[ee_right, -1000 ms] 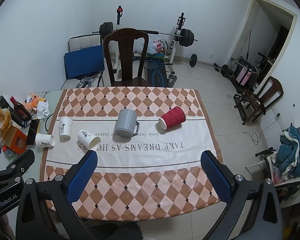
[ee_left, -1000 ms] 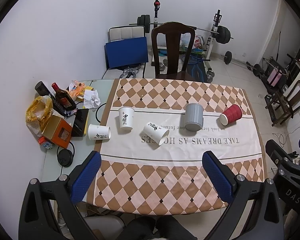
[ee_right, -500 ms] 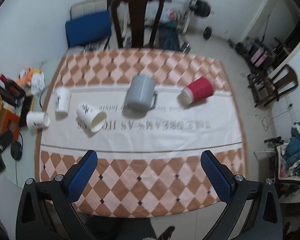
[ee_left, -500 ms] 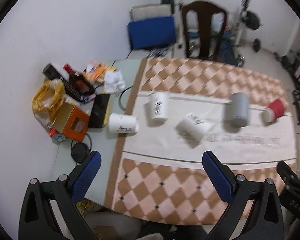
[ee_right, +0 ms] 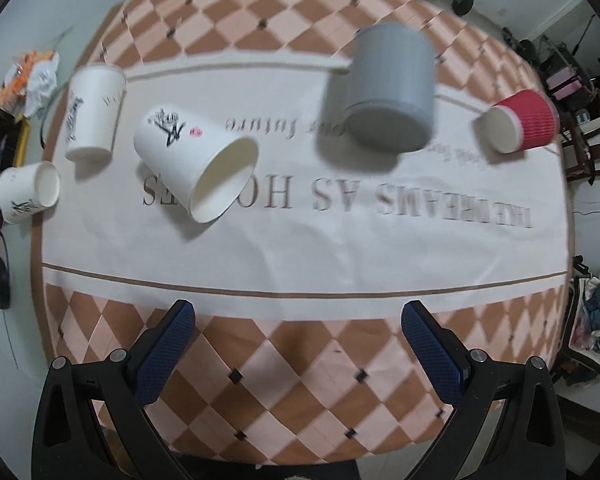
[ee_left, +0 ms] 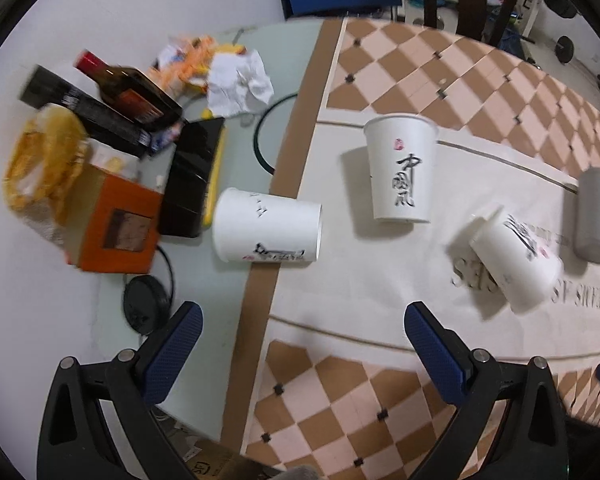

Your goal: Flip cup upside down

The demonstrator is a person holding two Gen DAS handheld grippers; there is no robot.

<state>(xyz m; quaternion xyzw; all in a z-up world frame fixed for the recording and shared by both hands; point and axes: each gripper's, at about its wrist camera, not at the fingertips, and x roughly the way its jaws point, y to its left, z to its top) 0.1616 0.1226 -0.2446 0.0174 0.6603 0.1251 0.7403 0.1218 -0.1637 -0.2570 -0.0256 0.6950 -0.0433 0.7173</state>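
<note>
Both grippers have dropped closer to the table since a second ago, so the cups fill far more of each view and the far wall and gym gear have slid out of the top. Left gripper (ee_left: 300, 336): blue-padded fingers spread wide, nothing between them, hovering over the left edge of the checkered brown-and-pink tablecloth (ee_left: 340, 392). Directly ahead of it, a white paper cup with black brush lettering (ee_left: 267, 231) lies on its side across the cloth's brown border, mouth toward the right. Beyond that, a second white paper cup with black calligraphy (ee_left: 400, 170) stands on the white band, wide end toward the far side. A third white paper cup (ee_right: 196, 168) lies tipped on the printed lettering, open mouth facing the right gripper's camera. Grey cylindrical mug (ee_right: 390, 88) sits further right, blurred, and whether it stands or lies is not clear. Red ribbed paper cup (ee_right: 518, 120) lies on its side near the right edge, mouth toward the camera. Right gripper (ee_right: 298, 334): jaws likewise wide apart and empty, above the near checkered strip. Clutter on bare tabletop at left: orange box (ee_left: 118, 226), dark glass bottle with red cap (ee_left: 130, 92), crumpled white paper (ee_left: 238, 82).
</note>
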